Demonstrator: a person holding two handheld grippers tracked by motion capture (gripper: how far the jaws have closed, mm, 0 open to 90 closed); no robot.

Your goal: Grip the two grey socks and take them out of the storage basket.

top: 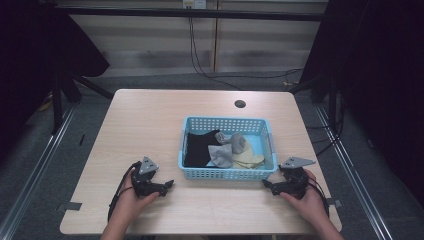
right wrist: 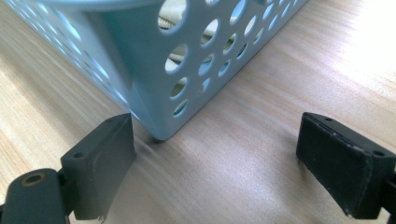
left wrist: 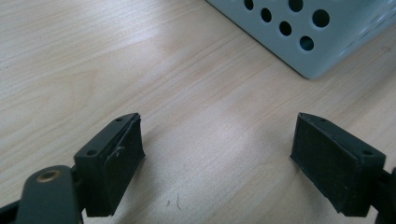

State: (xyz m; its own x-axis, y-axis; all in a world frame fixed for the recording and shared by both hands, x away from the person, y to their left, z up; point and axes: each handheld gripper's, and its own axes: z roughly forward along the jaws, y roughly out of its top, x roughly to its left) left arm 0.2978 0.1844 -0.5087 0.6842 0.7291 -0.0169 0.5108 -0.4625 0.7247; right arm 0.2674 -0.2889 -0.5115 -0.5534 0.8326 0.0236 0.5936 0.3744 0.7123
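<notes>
As seen from the high view, a light wooden bench [top: 150, 130] carries a pale blue perforated basket [top: 226, 173] set right of its middle and nearer its front edge than its back edge. Inside the basket, a black garment [top: 200, 148] lies at the left, a grey sock [top: 221, 155] in the middle, a second grey sock [top: 237, 142] behind it, and a cream sock [top: 248, 159] at the right. The left gripper [top: 167, 186] is held low over the bench near the front edge, just off the basket's front left corner, jaws pointed toward that corner. In the left gripper view its jaws are seen spread wide with bare wood between them and nothing held; a corner of the basket [left wrist: 322, 42] lies ahead, apart from the jaws. The right gripper [top: 268, 185] is held likewise off the basket's front right corner. In the right gripper view its jaws are spread wide and empty; the basket's corner [right wrist: 161, 126] stands just beside the left-hand jaw, and contact cannot be told. A round hole [top: 240, 104] is cut near the bench's back edge.
</notes>
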